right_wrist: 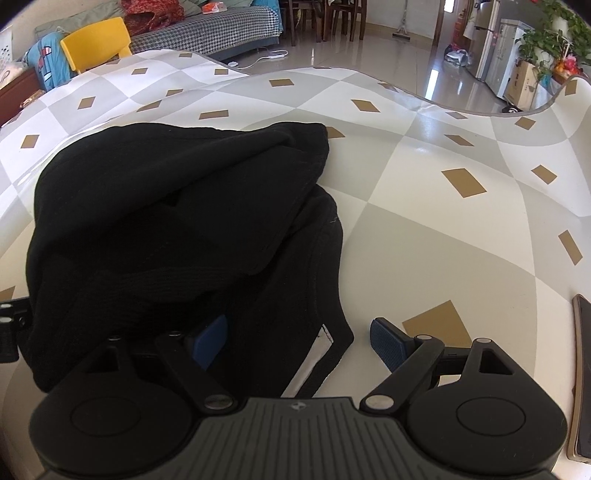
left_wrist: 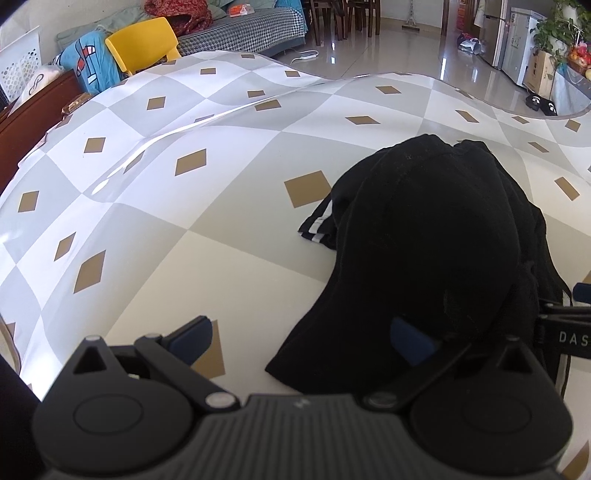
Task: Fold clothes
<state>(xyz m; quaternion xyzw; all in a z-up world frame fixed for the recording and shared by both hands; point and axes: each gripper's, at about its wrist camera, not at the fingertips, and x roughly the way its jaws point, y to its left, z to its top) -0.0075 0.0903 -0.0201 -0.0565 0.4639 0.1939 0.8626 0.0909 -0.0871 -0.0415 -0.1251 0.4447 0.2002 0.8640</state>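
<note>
A black garment (left_wrist: 424,240) lies bunched in a rough fold on the checked tablecloth (left_wrist: 147,221), with white stripes showing at its left edge. My left gripper (left_wrist: 301,339) is open wide at its near left corner: the right finger is over the cloth, the left finger over bare table. In the right wrist view the same garment (right_wrist: 177,221) fills the left half. My right gripper (right_wrist: 299,343) is also open wide, astride the near right corner with its white label. Its left finger is over the fabric, its right one over the tablecloth (right_wrist: 443,240). Neither gripper pinches anything.
A phone (right_wrist: 583,376) lies at the table's right edge. Behind the table stand a yellow chair (left_wrist: 144,40), a blue cloth (left_wrist: 88,62) and a houndstooth sofa (left_wrist: 240,33). A plastic cover ridge (left_wrist: 177,129) crosses the far cloth. Part of the right gripper (left_wrist: 565,325) shows beside the garment.
</note>
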